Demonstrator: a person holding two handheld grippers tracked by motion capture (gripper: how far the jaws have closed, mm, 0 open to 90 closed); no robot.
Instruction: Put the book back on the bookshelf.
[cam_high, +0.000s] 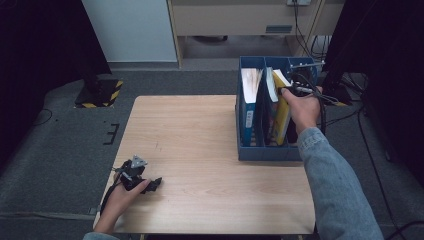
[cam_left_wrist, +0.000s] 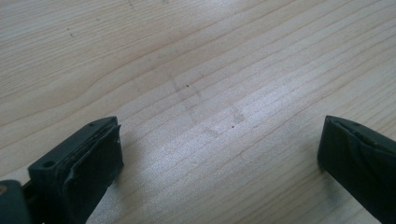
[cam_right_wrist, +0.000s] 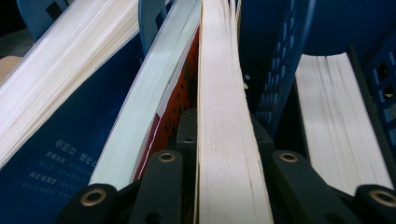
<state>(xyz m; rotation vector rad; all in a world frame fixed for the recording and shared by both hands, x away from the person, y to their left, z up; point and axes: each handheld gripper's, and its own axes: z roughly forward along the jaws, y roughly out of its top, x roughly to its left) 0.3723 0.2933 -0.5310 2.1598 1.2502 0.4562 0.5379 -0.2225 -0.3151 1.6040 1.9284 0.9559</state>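
Your right gripper (cam_high: 292, 90) is up at the blue file organizer (cam_high: 250, 150), which stands along the counter's (cam_high: 200, 150) right edge toward the far right corner. Its fingers (cam_right_wrist: 187, 140) are clenched on the yellow book (cam_high: 282, 117), one on each side of the page block, as the right gripper view shows with the pale page edges running straight up between them. That book stands in the organizer's middle compartment, leaning a little, with a red-covered book (cam_right_wrist: 180, 88) pressed against it on one side and the compartment's perforated blue divider (cam_right_wrist: 285, 70) on the other. A blue book (cam_high: 248, 110) with white pages sits in the compartment nearest the counter's middle, and another white page block (cam_right_wrist: 336, 126) shows beyond the divider.

Your left gripper (cam_high: 145, 184) rests low near the counter's near left corner, well apart from the organizer. Its fingers (cam_left_wrist: 93, 158) are released, spread wide with bare wood grain between them.
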